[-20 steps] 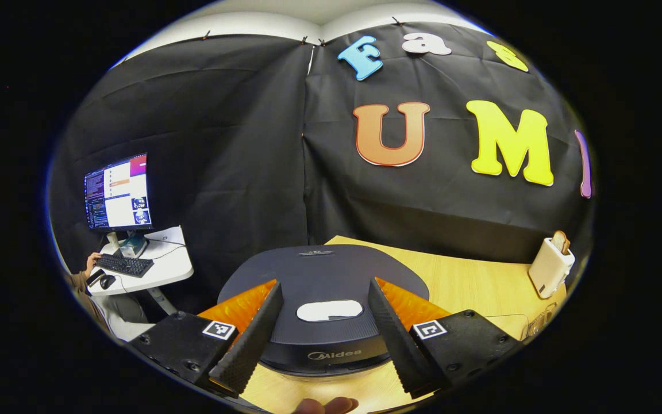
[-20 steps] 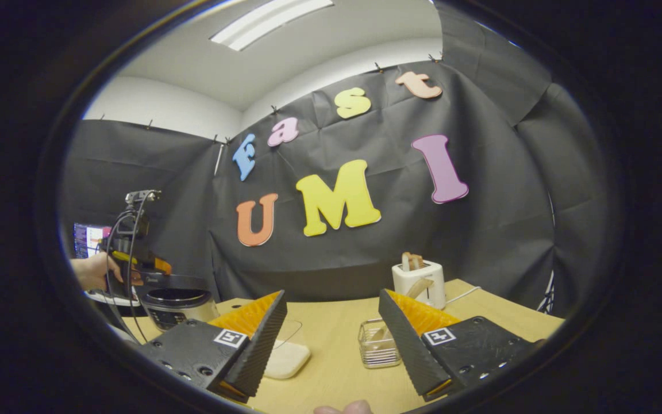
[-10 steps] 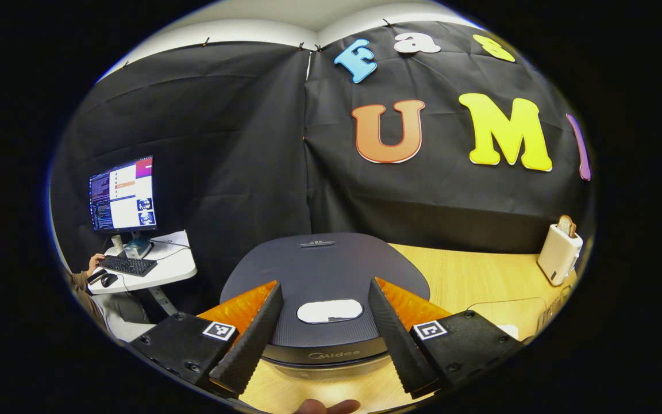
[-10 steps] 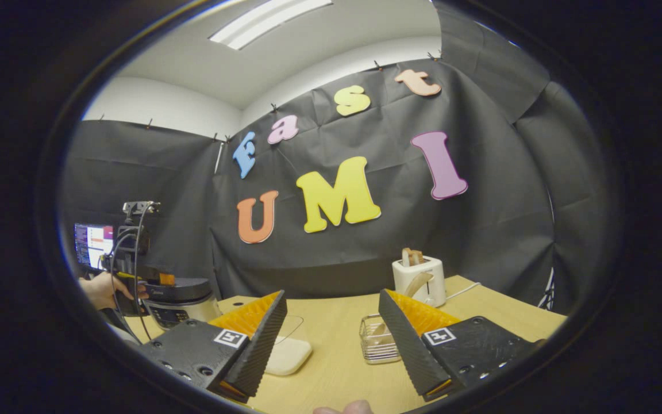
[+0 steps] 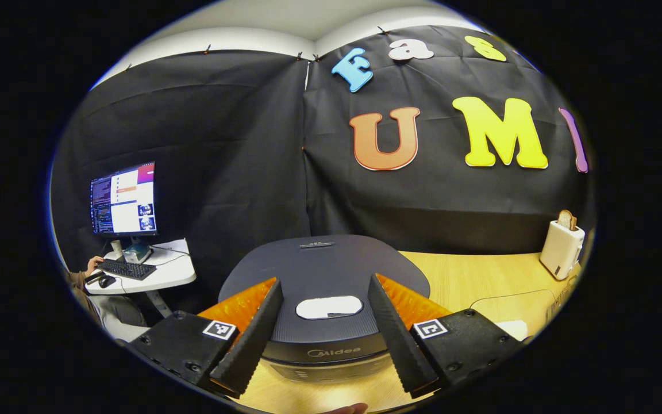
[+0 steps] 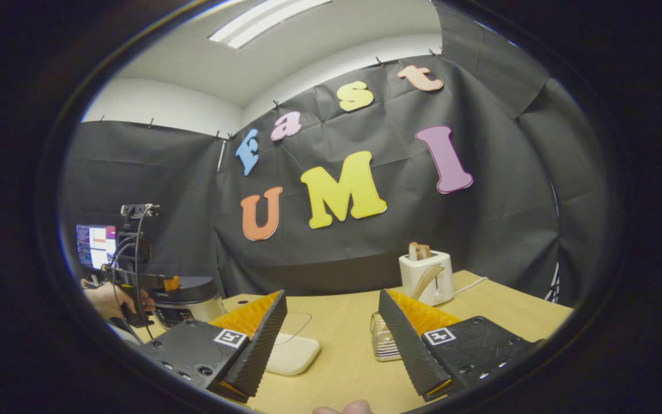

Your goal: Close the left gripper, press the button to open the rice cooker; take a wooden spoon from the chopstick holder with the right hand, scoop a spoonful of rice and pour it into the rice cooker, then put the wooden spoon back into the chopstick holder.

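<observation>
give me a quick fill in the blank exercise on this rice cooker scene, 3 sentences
1. The rice cooker has its lid ____.
2. The left gripper has its jaws ____, one on each side of the white button.
3. Behind the clear chopstick holder on the wooden table stands a white ____.

Missing words: shut; open; toaster

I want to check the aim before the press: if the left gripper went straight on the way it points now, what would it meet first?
Most likely the rice cooker: its closed lid lies between the open fingers of the left gripper, the pale button centred. Depth is unclear, and it may pass just above the lid.
</observation>
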Demonstrator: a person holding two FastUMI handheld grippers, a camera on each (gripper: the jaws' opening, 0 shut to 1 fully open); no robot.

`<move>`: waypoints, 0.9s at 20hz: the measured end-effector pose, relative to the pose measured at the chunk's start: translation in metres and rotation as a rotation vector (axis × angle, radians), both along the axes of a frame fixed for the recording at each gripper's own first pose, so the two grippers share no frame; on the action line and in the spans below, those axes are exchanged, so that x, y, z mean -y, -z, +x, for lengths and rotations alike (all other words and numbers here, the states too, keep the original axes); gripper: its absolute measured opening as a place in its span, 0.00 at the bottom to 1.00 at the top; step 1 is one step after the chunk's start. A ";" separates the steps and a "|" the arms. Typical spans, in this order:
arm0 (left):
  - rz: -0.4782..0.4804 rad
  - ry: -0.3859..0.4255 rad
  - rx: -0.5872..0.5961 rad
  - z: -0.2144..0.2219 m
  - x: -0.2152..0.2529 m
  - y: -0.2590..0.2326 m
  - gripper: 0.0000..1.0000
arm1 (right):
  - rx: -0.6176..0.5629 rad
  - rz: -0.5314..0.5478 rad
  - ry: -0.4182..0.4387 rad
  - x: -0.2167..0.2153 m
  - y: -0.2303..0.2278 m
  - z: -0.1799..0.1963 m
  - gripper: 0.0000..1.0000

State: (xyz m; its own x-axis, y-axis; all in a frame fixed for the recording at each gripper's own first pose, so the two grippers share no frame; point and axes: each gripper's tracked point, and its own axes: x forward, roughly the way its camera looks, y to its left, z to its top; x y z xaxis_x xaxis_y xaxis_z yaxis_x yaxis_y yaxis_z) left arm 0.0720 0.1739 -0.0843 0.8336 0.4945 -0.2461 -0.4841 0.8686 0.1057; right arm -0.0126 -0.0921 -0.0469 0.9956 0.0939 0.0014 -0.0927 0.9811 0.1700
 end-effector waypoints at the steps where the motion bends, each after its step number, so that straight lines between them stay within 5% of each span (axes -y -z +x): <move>1: -0.003 0.000 0.021 0.001 0.000 0.000 0.95 | -0.005 0.004 -0.007 -0.004 0.002 0.001 0.95; 7: 0.037 0.045 0.068 0.006 0.002 -0.012 0.94 | -0.033 -0.018 -0.012 -0.011 0.009 0.007 0.95; 10: 0.060 0.077 0.060 0.004 0.000 -0.015 0.83 | -0.030 -0.032 0.015 -0.007 0.002 0.007 0.95; 11: 0.070 0.077 0.066 0.001 -0.001 -0.020 1.00 | -0.025 -0.039 0.023 -0.007 -0.001 0.007 0.95; 13: 0.067 0.117 0.109 -0.002 0.014 -0.038 0.92 | -0.003 -0.053 0.038 -0.007 -0.012 0.007 0.95; 14: 0.054 0.148 0.147 -0.002 0.025 -0.049 0.98 | 0.014 -0.058 0.055 -0.004 -0.019 0.006 0.95; 18: 0.051 0.258 0.199 -0.021 0.077 -0.080 0.98 | 0.061 -0.065 0.113 0.005 -0.042 0.001 0.95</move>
State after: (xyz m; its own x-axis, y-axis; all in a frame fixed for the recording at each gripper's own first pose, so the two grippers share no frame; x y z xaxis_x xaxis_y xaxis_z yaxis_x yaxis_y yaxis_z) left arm 0.0509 0.0973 -0.0042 0.9622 0.2686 -0.0458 -0.2647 0.9612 0.0771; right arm -0.0120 -0.0967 -0.0050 0.9980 -0.0169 0.0601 0.0107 0.9946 0.1028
